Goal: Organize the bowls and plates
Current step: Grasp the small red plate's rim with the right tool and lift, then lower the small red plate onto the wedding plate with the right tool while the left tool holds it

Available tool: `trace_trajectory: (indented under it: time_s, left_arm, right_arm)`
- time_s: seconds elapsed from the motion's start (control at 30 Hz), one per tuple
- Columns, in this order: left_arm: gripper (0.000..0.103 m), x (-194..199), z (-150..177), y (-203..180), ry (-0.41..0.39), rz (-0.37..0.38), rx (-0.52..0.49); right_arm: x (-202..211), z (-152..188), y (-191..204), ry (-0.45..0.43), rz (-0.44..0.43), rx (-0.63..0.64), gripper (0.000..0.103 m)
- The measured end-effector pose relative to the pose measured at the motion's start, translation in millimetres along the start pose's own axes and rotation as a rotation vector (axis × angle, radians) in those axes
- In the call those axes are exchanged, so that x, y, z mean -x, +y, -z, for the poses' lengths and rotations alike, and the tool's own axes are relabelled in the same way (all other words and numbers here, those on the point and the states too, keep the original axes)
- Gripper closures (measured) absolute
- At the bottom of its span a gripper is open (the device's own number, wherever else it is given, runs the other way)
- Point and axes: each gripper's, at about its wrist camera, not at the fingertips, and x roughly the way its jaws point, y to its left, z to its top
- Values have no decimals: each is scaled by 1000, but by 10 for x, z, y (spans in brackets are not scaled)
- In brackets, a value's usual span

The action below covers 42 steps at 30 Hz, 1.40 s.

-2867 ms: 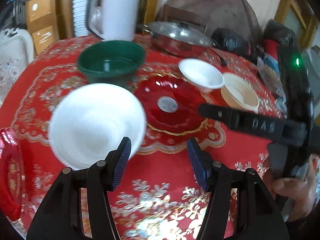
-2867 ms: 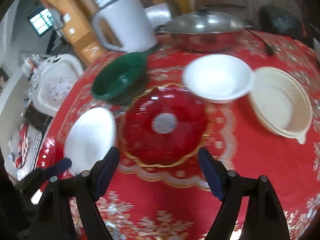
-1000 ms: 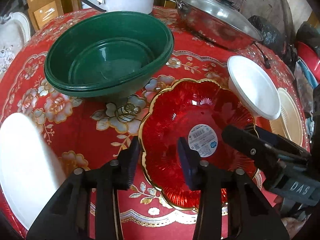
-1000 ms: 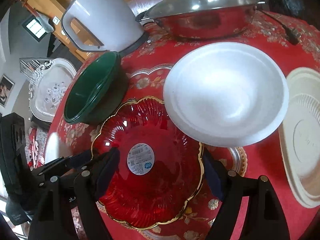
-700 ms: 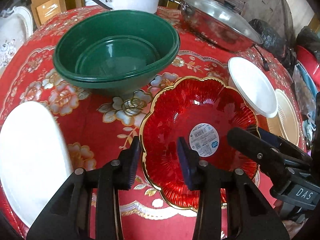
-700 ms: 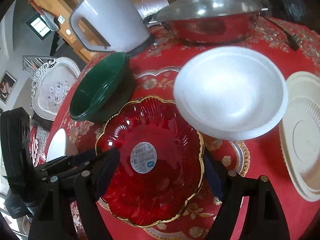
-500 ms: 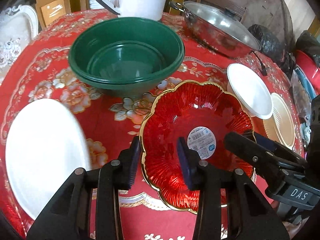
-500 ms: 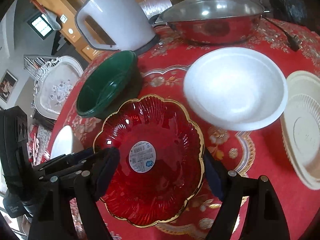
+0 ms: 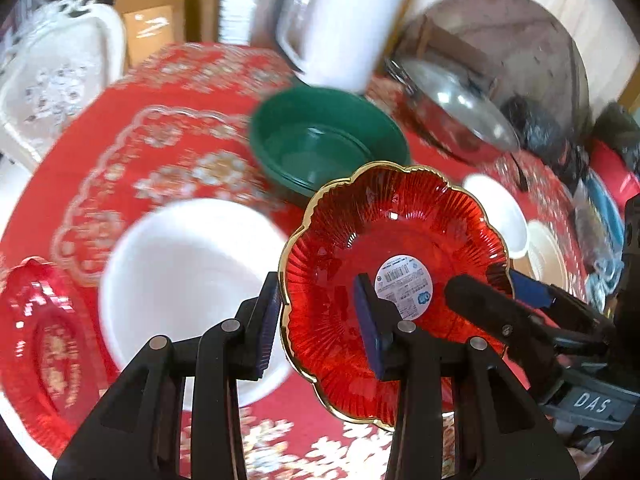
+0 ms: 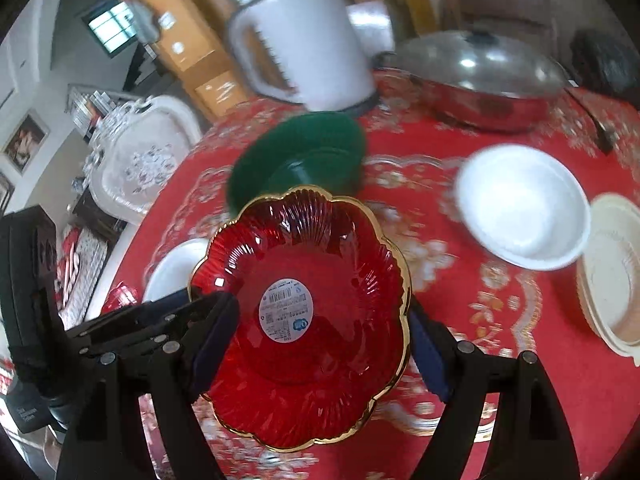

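Observation:
A red glass bowl (image 9: 394, 240) with a gold scalloped rim and a round sticker is lifted off the table. My left gripper (image 9: 320, 316) is shut on its left rim. My right gripper (image 10: 320, 334) is shut on the same bowl (image 10: 312, 268), one finger inside at the left and one outside the right rim. A white bowl (image 9: 188, 276) lies below left of the held bowl. A green bowl stack (image 9: 324, 144) sits behind. Another white bowl (image 10: 524, 204) and a cream plate stack (image 10: 616, 276) lie at the right.
A white kettle (image 10: 304, 40) and a lidded steel pan (image 10: 480, 68) stand at the back of the round red-clothed table (image 10: 500, 340). A red glass dish (image 9: 40, 332) lies at the near left edge. A white chair (image 10: 140, 160) stands beyond the table's left side.
Both grippers have raised the red bowl off the table and carried it leftward and toward me. The green bowls, white bowls and kettle now look farther away.

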Motion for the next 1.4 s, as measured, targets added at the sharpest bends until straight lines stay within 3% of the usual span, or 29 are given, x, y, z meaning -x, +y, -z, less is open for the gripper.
trace_trajectory:
  time_s: [0.33,0.5,0.7,0.97,1.4]
  left_arm:
    - [66,719,105,1183,-115,-133,169]
    - [66,954,311,1873,-139,-191,281]
    - [66,1064,635,2409,-128,-223,368]
    - [66,977,923,2569,-85,-212,409]
    - [66,719,1082,2587,-14,-239,393]
  right_arm:
    - [-331,-165,1228,27,-95,195,21]
    - [-680,-105,1921,79,-155,305,21]
    - [-1040,79,2451,148,-207,389,21]
    - [-1207,308,2720,198,-210,450,21]
    - [-1422,580,2657,279,-168,447,21]
